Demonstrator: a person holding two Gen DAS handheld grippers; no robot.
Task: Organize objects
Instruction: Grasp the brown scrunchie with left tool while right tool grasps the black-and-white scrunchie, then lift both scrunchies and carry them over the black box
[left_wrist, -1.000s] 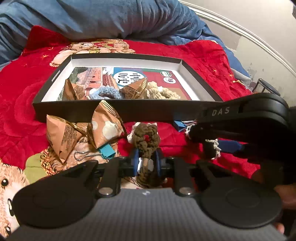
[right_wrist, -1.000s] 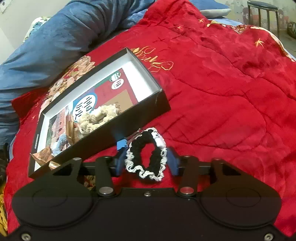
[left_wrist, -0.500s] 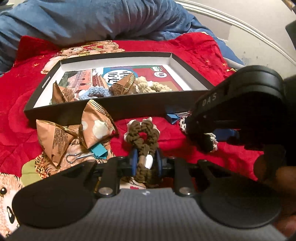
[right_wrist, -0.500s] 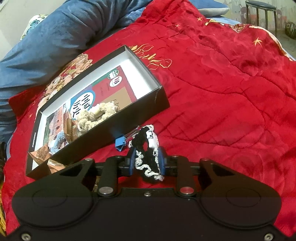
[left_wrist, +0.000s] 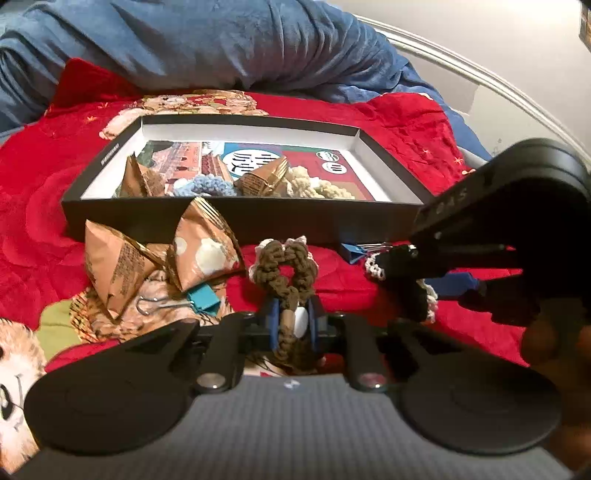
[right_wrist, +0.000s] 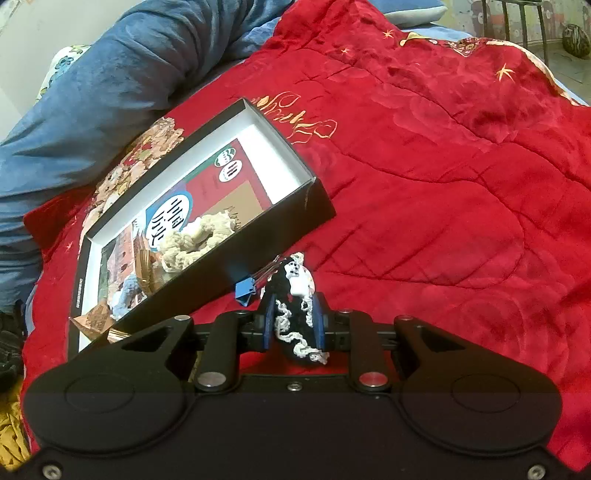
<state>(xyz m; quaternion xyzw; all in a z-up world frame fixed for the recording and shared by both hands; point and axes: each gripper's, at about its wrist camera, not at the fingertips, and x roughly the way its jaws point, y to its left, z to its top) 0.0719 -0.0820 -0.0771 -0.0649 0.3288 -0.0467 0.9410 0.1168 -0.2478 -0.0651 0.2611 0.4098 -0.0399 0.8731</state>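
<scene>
- Snack packets (left_wrist: 147, 258), two tan foil pouches, lie on the red quilt (right_wrist: 443, 184) just in front of the box's near wall, at the left of the left wrist view; a teal binder clip (left_wrist: 203, 300) sits just below them.
- Black shallow box (left_wrist: 258, 225) holds a blue crocheted scrunchie (left_wrist: 205, 186), two more packets and a cream scrunchie (left_wrist: 317, 186) on a printed sheet.
- Left gripper (left_wrist: 293, 323) is clamped tight on a brown crocheted scrunchie (left_wrist: 282, 267), whose loop stands out beyond the pads.
- Blue binder clip (right_wrist: 245, 290) lies against the box's near wall.
- Right gripper (right_wrist: 293, 326) has its jaws closing, pads already pressing a black scrunchie with white trim (right_wrist: 295, 295), squeezed narrow, just beside that clip.
</scene>
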